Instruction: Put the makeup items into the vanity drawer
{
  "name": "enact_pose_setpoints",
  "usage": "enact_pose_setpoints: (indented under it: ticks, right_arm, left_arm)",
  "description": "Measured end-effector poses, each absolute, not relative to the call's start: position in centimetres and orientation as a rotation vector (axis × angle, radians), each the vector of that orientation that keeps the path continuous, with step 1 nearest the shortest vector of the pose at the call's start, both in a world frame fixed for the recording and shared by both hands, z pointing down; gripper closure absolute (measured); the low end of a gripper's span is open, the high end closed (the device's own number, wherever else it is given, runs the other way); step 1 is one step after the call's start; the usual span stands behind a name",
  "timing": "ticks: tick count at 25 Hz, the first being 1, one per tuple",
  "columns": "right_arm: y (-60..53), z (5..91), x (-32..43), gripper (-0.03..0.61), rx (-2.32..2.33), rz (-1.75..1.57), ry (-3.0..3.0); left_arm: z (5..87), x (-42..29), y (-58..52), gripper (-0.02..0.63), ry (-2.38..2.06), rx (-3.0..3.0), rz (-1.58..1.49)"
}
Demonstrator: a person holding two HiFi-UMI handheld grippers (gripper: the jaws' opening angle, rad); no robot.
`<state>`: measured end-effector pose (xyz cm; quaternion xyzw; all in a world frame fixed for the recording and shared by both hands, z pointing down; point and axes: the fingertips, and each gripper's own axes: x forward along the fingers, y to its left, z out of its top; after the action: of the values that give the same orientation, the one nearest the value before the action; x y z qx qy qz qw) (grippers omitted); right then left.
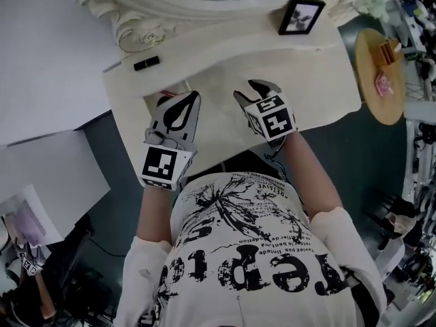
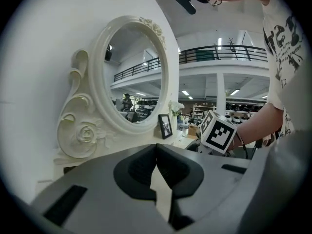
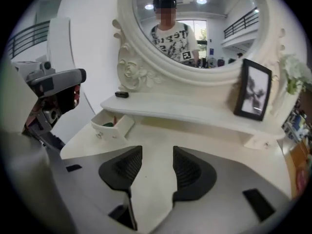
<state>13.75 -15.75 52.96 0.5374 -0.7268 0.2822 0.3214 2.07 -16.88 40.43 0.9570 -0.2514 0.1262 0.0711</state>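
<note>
The only words I can see are on my white shirt. Big black letters run across it, but from the head view they are upside down and bent by folds, so I cannot read a whole word. A thin line of small print sits by them, too tiny to read. In the left gripper view, a few of the same big letters show, cut off at the edge. In the mirror, the shirt letters look backwards and too small. The cubes carry black and white square patterns, not letters or numbers.
</note>
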Motion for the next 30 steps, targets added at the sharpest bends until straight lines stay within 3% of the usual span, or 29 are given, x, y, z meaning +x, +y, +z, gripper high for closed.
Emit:
enact_pose_setpoints:
  ticks: [8, 16, 18, 22, 30]
  right_arm:
    - [-10.6, 57.3, 22.4, 0.376, 1.691, 1.014, -1.631]
    - [-9.3, 61.1, 24.2, 0.383, 1.702, 1.185, -1.513]
    - [-9.4, 61.5, 24.7, 0.401, 1.724, 1.209, -1.475]
    - [-9.6, 61.9, 25.5, 0.499, 1.781, 1.189, -1.409]
    - [-10.4, 60.6, 24.8, 0.517, 1.746, 1.194, -1.436]
  left_arm:
    - [42.3, 8.4, -15.3, 0.603, -0.552, 2.902, 0.426]
    - [44.4, 10.9, -15.1, 0.603, -0.494, 2.87, 0.494]
    - [44.8, 10.9, -15.1, 0.603, -0.5, 2.855, 0.504]
    - [45.7, 10.4, -15.4, 0.603, -0.527, 2.834, 0.523]
    - [44.3, 9.7, -15.8, 0.603, -0.562, 2.861, 0.478]
